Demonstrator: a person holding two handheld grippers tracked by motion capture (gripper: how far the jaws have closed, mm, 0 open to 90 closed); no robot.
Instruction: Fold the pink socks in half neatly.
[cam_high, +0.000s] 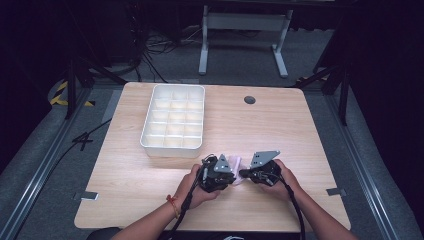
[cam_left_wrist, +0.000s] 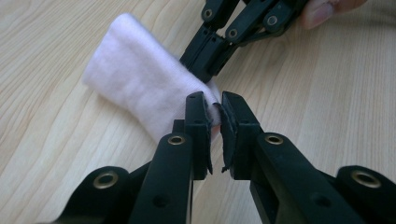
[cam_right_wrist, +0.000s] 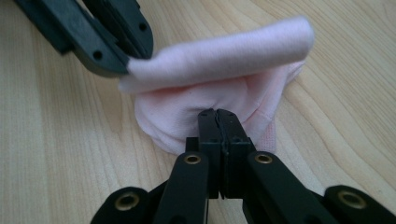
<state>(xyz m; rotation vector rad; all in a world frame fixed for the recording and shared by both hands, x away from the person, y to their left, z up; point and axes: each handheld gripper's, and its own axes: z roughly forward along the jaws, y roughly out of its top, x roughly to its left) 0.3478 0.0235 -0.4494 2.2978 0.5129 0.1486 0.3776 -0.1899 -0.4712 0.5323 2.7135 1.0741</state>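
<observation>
A small pale pink cloth (cam_left_wrist: 140, 84) lies folded on the wooden counter (cam_high: 300, 135), near its front edge. The left gripper (cam_left_wrist: 215, 114) pinches one edge of the cloth, jaws narrow. The right gripper (cam_right_wrist: 218, 122) clamps the cloth's other side, jaws tight together. A white compartment tray (cam_high: 174, 120) sits well behind, nothing between.

Pale pink cloth (cam_left_wrist: 144, 88), soft, folded over in a loose roll, lay on the wooden table near the front edge, 1 end pinched.
</observation>
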